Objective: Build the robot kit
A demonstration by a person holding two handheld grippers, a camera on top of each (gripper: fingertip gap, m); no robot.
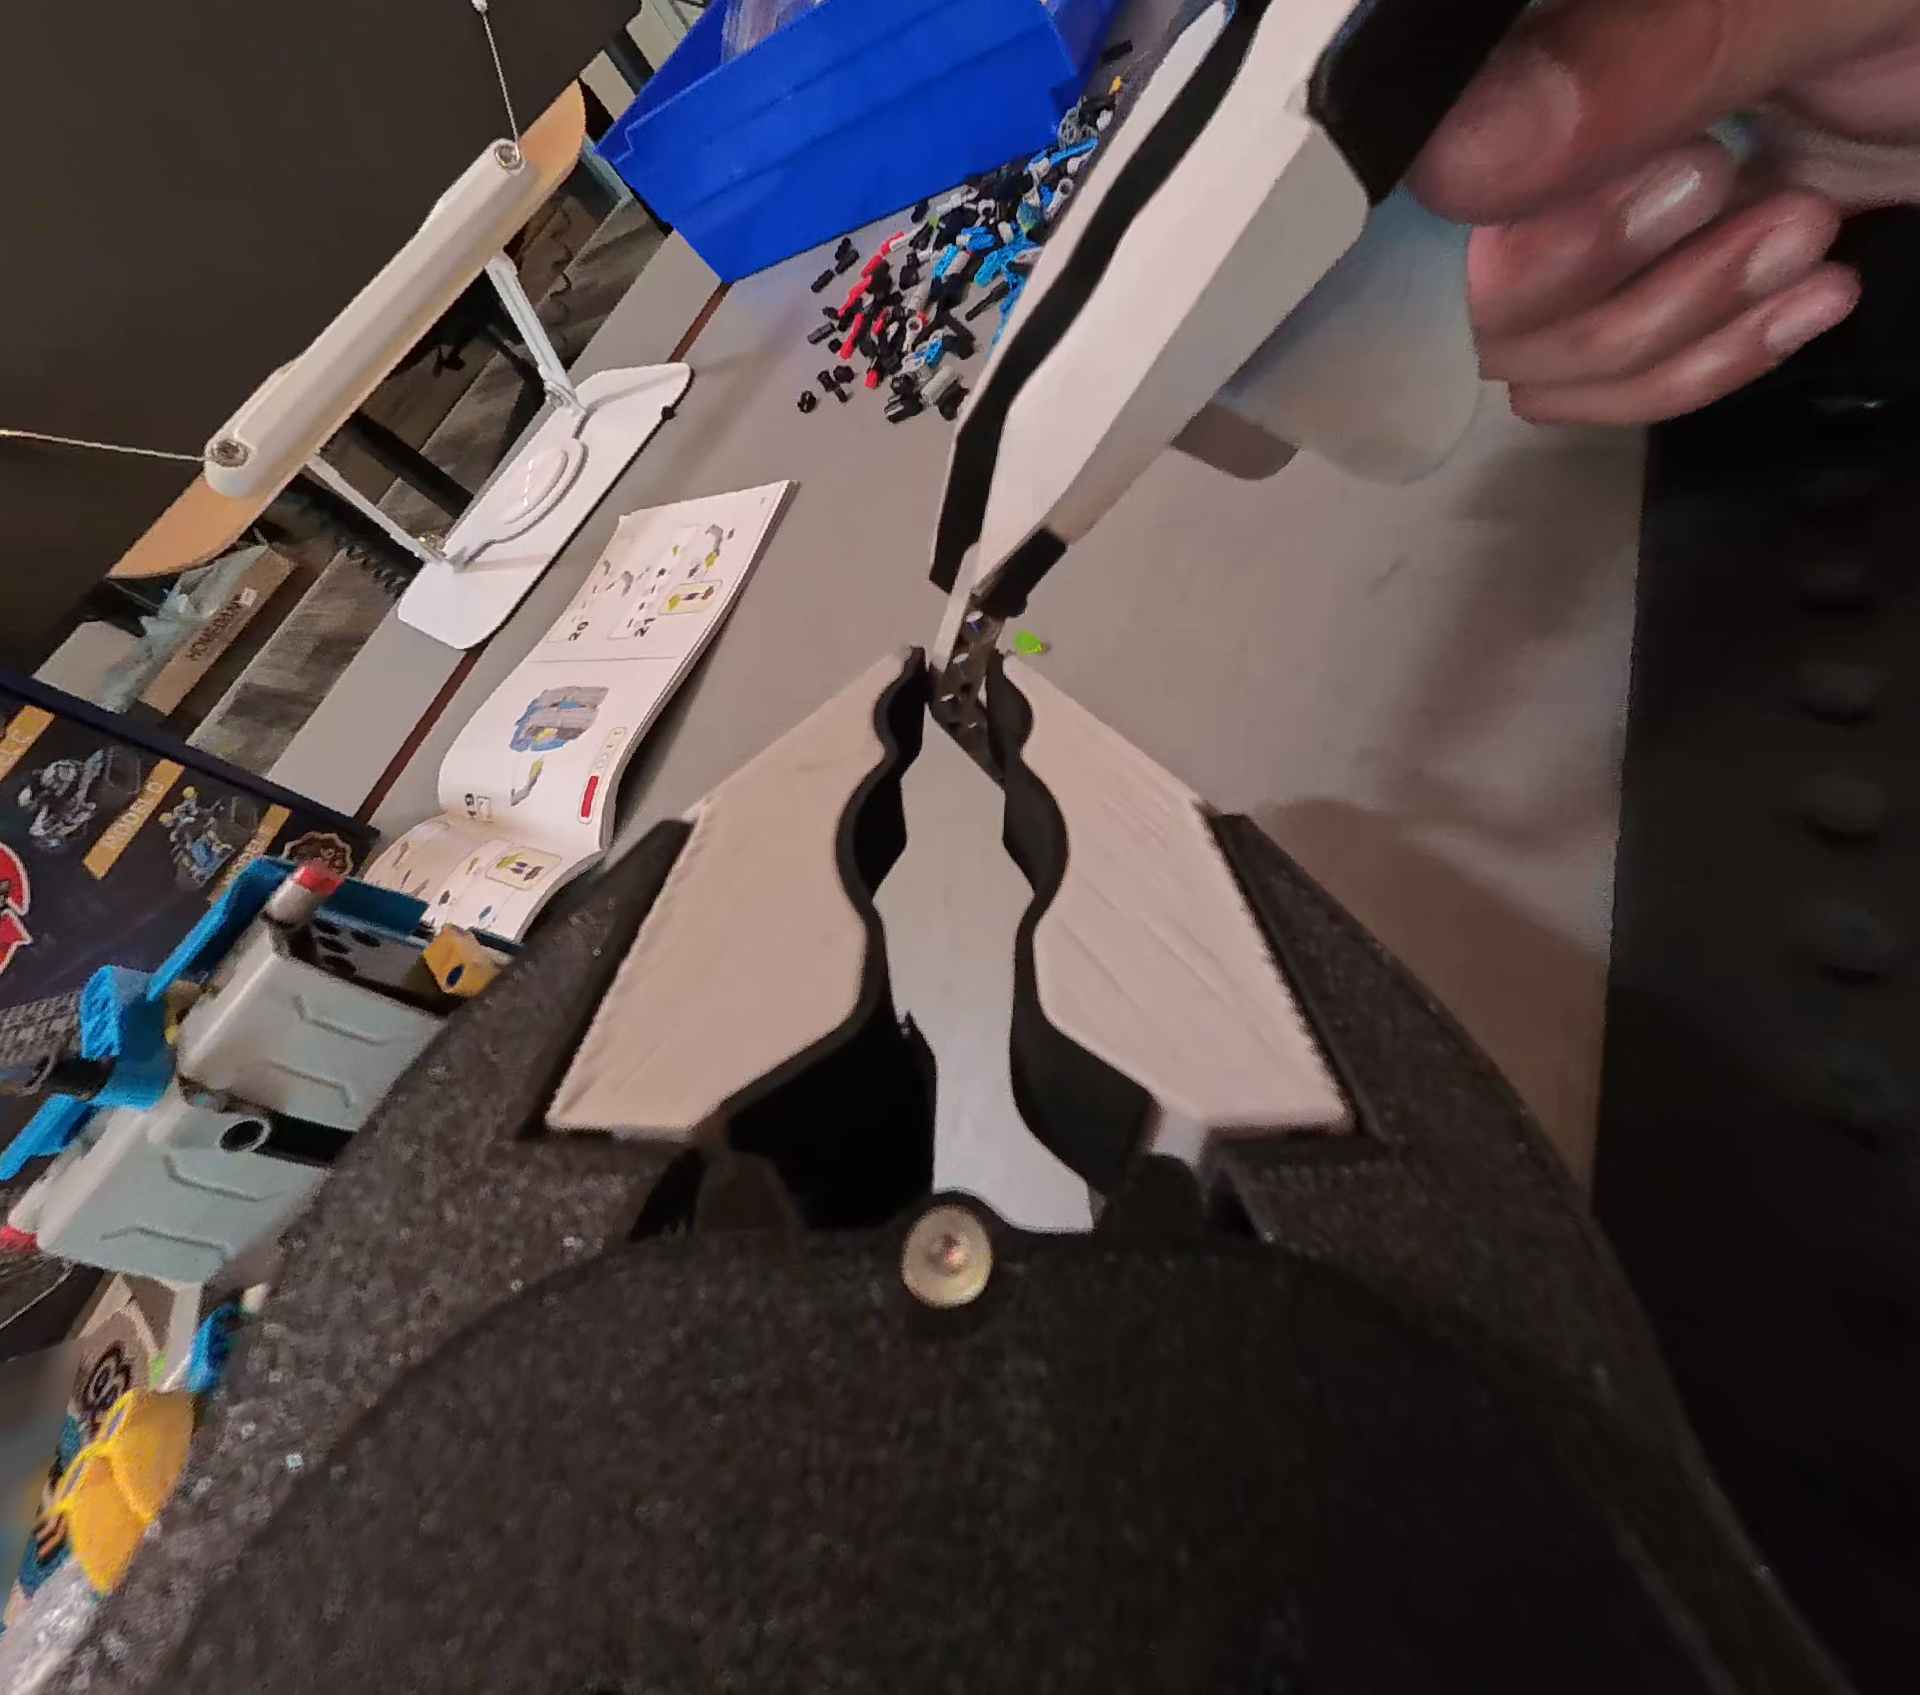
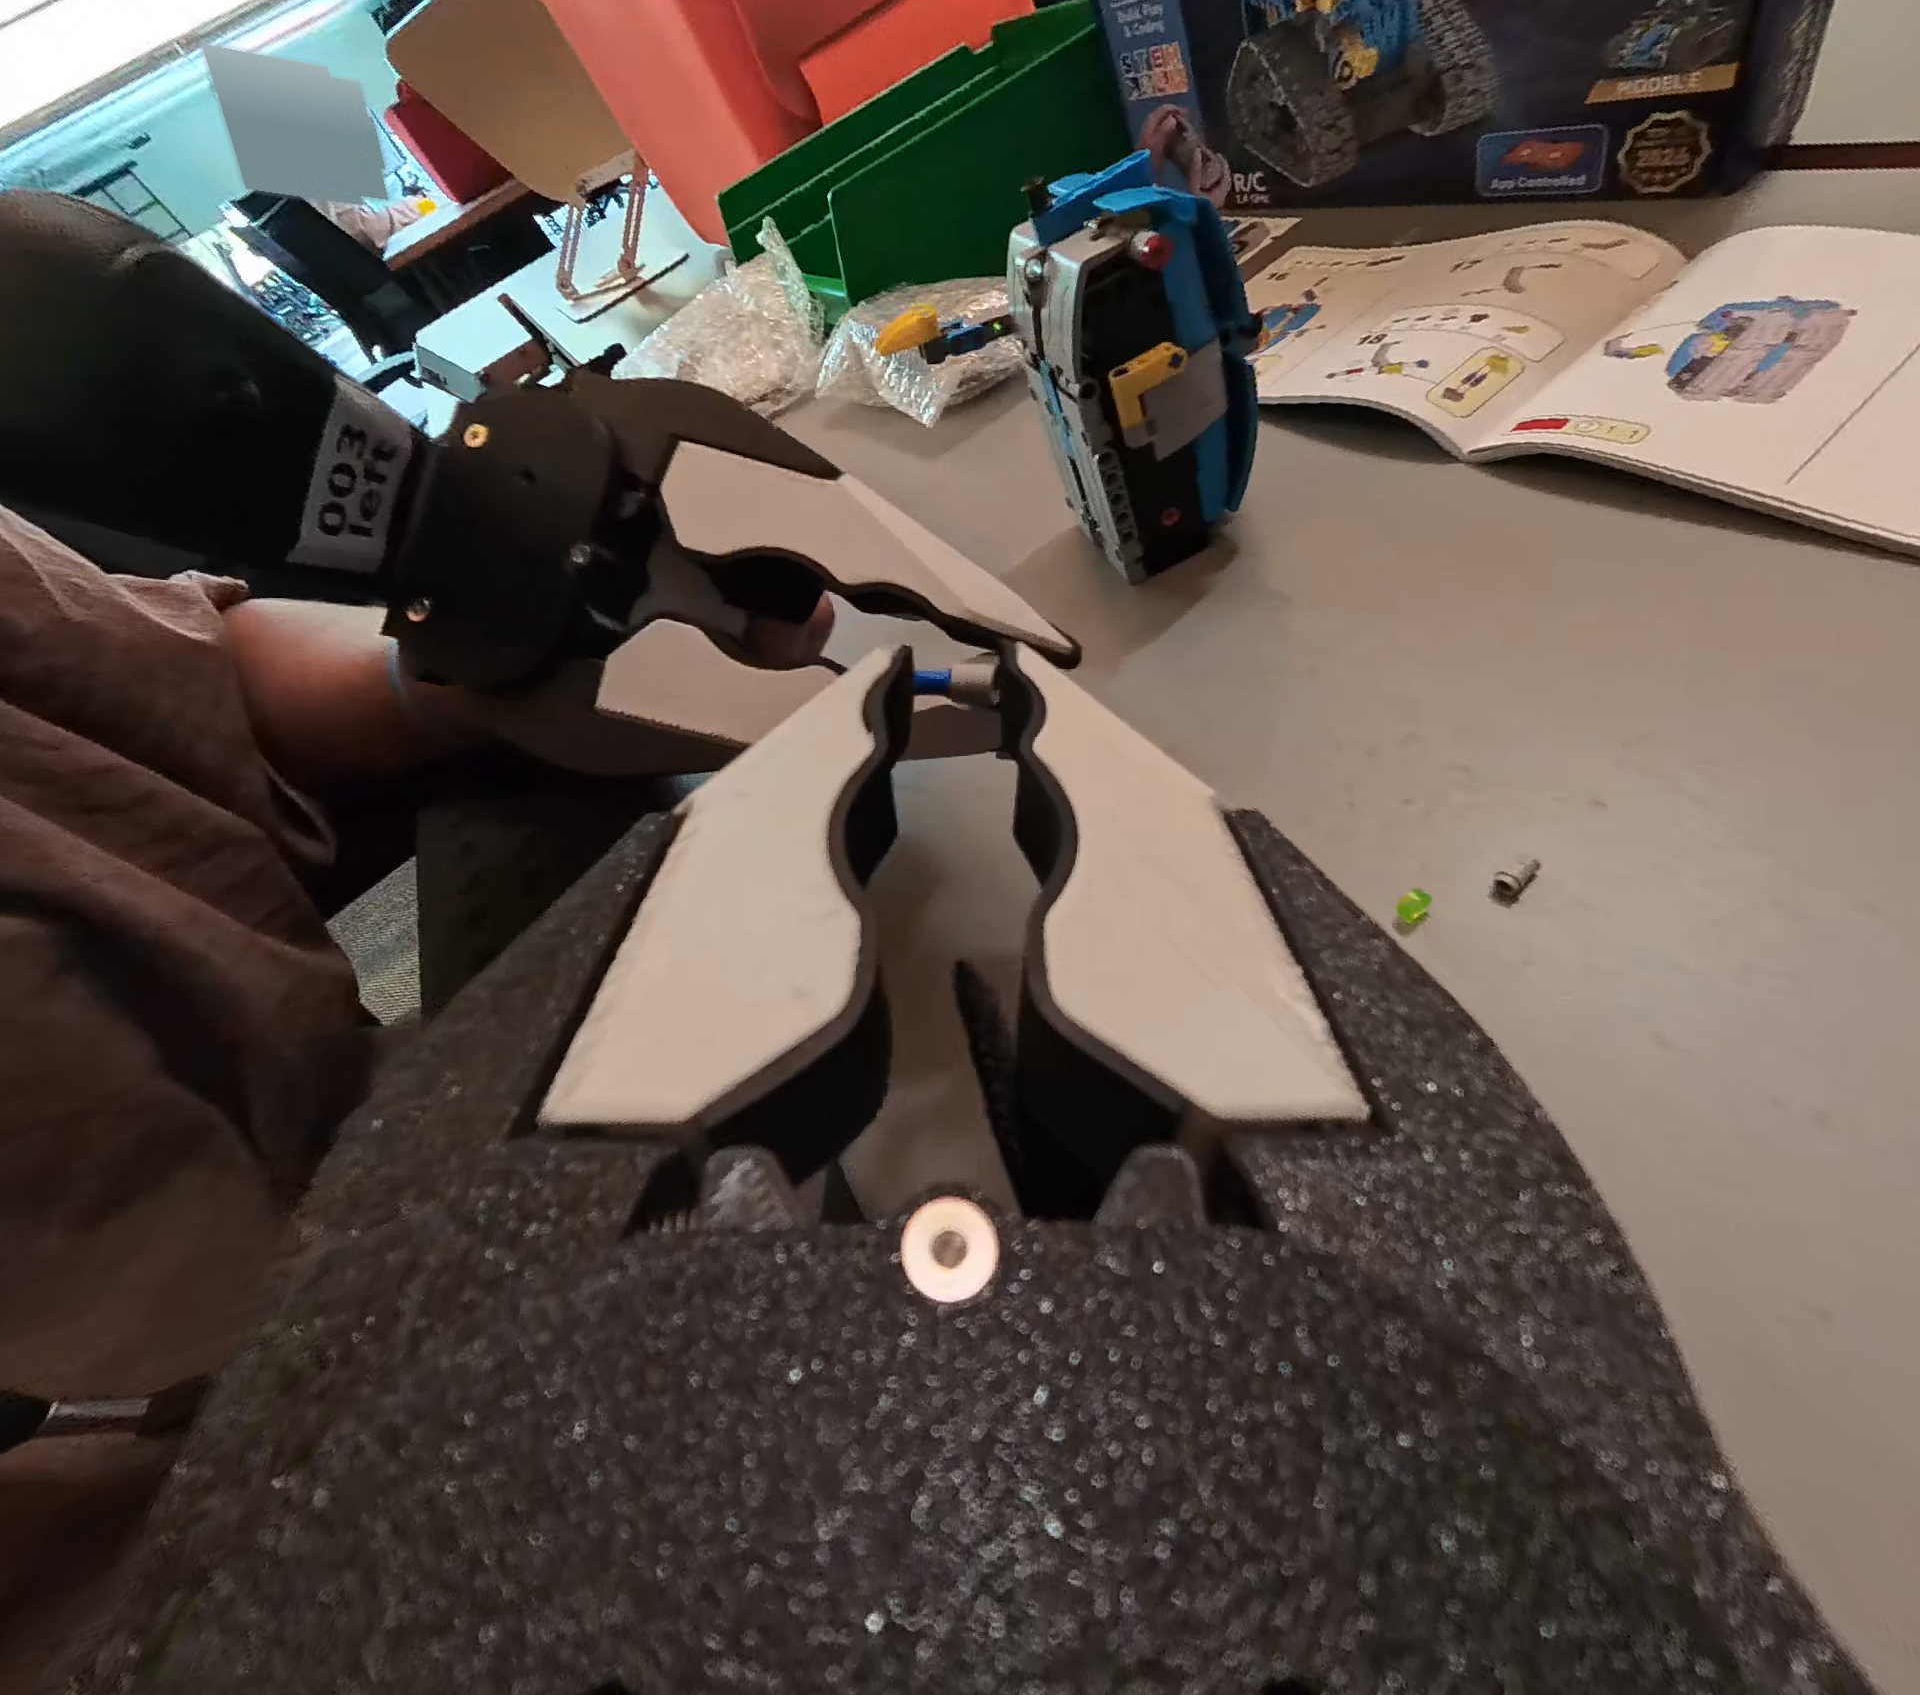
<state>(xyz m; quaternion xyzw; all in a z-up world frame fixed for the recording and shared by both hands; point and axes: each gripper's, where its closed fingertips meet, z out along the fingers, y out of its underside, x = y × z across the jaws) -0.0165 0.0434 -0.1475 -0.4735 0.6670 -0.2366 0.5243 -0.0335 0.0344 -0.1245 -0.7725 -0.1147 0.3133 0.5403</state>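
At frame centre the right tongs [image 2: 954,677] pinch a small grey-and-blue pin [image 2: 961,677]; the left tongs [image 1: 961,689] are pressed onto a dark studded piece [image 1: 964,674], tip to tip above the grey surface [image 2: 1455,710]; a green stud [image 2: 1413,905] lies lower right.

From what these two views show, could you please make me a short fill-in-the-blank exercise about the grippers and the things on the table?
1. The right gripper is shut on a small grey and ____ pin.
2. The bin behind the pile of loose pieces is ____.
3. The instruction booklet lies ____ on the table.
4. Near the small grey piece on the table lies a tiny ____ piece.

Missing words: blue; blue; open; green
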